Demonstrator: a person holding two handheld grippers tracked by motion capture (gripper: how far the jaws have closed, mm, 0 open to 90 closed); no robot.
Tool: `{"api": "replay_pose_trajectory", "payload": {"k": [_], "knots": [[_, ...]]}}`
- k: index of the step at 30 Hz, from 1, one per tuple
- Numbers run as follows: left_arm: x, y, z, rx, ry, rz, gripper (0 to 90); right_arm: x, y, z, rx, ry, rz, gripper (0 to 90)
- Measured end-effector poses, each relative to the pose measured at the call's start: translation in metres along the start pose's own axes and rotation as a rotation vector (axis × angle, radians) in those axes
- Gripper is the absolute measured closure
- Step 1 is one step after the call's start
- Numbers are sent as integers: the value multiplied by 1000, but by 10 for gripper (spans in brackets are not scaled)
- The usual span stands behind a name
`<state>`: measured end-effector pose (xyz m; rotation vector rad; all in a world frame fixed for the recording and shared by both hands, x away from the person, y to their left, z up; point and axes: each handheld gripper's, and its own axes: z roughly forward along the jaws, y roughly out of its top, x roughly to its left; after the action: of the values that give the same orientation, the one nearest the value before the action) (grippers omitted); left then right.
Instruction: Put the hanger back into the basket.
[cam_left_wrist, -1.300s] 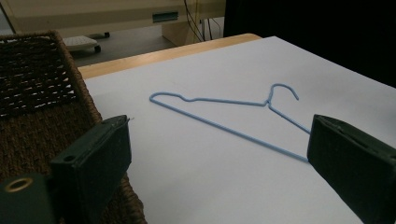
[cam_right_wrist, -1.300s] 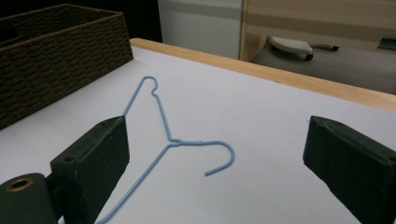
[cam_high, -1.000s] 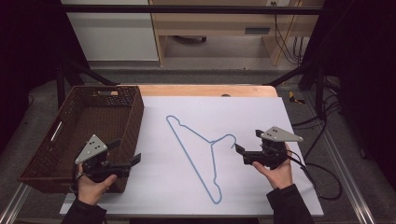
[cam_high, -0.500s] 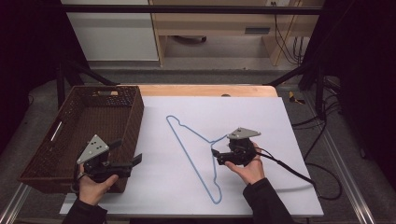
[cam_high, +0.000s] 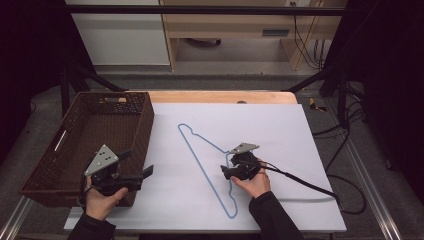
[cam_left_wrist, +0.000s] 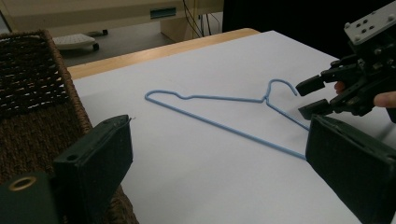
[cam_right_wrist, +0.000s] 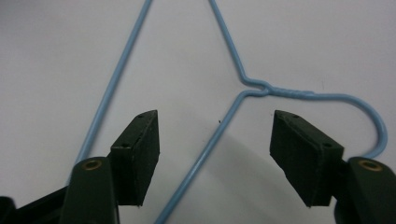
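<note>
Hanger (cam_right_wrist: 219, 126) wire lies between right claw's (cam_right_wrist: 215, 149) closing jaws.

Hanger (cam_high: 202, 150): one, thin wire coated pale blue, triangular frame with a twisted neck and an open curved hook; small notched bends at the shoulder ends. Lies flat on the white table sheet (cam_high: 280, 130), long straight bar running diagonally from the far end near the basket (cam_high: 45, 165) toward the near edge, hook pointing to the person's right. In the right gripper view the twisted neck (cam_right_wrist: 268, 89) and one shoulder wire lie on the sheet, untouched.
</note>
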<state>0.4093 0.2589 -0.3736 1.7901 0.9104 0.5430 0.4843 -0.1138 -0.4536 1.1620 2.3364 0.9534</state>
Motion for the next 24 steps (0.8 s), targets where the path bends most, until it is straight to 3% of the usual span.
{"api": "replay_pose_trajectory", "payload": {"k": [12, 24], "knots": [[-2, -1, 2, 10, 0, -1, 76, 3, -6, 18, 72, -13, 6, 619], [-2, -1, 3, 15, 1, -4, 80, 5, -6, 19, 91, -5, 53, 821]]}}
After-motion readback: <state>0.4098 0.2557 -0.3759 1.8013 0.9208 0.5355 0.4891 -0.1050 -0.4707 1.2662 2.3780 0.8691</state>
